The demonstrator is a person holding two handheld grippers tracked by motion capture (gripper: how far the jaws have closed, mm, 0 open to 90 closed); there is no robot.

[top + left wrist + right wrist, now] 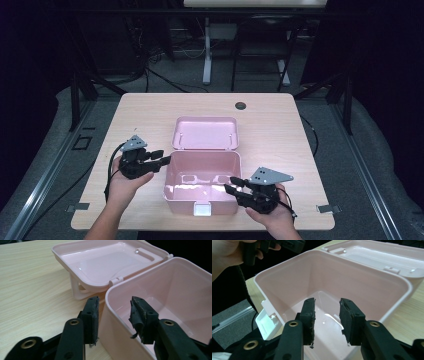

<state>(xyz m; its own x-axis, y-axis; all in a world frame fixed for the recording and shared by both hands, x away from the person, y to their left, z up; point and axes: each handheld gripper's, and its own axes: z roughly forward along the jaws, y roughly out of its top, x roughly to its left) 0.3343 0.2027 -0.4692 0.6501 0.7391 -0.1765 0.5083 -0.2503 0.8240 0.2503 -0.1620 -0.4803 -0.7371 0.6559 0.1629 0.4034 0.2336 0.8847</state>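
Open pink box (202,182) at the near middle of the table (270,125), with your two grippers at its left and right sides.

The box stands open, its lid (205,133) laid back flat on the far side and a white latch (202,209) on its near wall. Inside, only the moulded floor shows. Your left gripper (164,159) is at the box's left wall, jaws spread and straddling the rim: in the left gripper view one jaw is outside the wall, the other inside, neither clearly touching it. Your right gripper (231,184) reaches over the box's right wall, jaws spread above the interior and pinching nothing. Beyond the box, a dark round hole (241,105) sits near the table's far edge.
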